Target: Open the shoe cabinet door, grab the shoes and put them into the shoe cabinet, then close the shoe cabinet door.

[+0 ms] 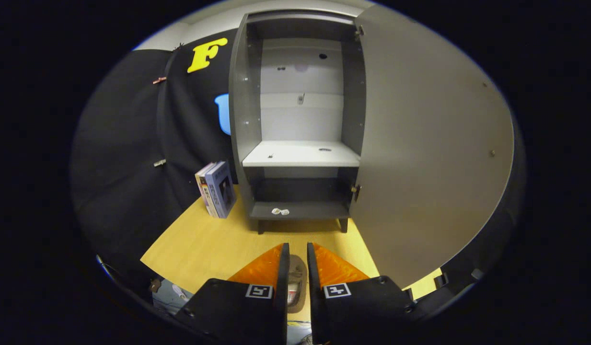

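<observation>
The grey shoe cabinet stands ahead of me on a light wooden surface. Its door is swung wide open to the right. Inside, a pale middle shelf is bare, and a dark bottom shelf carries two small white packets. My gripper is some way in front of the cabinet, pointing at its lower part. A small grey-beige shoe sits pinched in the narrow gap between the two fingers, which press on its sides. Most of the shoe is hidden by the fingers.
Two books stand upright just left of the cabinet against the black cloth wall. The wooden surface stretches between me and the cabinet's short legs. The open door blocks the space to the right.
</observation>
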`<state>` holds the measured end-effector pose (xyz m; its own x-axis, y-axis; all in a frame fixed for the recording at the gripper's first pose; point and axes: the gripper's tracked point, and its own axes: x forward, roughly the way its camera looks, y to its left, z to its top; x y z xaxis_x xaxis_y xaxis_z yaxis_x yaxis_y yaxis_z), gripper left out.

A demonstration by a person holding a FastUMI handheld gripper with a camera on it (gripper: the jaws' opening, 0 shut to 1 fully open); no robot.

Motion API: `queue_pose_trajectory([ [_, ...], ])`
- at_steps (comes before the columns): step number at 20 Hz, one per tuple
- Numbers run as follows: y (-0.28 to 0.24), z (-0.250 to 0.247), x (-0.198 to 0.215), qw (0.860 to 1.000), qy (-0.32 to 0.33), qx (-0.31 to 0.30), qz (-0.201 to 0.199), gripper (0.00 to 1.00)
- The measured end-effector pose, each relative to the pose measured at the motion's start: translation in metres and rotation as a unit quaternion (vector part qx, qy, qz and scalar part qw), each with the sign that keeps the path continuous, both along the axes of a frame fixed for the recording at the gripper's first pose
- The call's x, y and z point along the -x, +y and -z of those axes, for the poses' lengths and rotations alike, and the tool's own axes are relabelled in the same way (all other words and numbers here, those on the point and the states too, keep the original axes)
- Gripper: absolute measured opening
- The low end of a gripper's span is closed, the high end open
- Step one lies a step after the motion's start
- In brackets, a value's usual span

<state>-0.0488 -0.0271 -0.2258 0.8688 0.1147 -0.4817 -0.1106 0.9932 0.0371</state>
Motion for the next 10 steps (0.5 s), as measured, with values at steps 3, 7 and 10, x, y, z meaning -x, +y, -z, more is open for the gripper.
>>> queue_pose_trajectory([
  [3,0.013,0.045,-0.007,0.999,0.045,0.006,0.001,0.24],
  [7,0.026,0.115,-0.009,0.993,0.116,0.004,0.008,0.24],
  [10,0.032,0.158,-0.007,0.987,0.157,0.004,0.014,0.24],
])
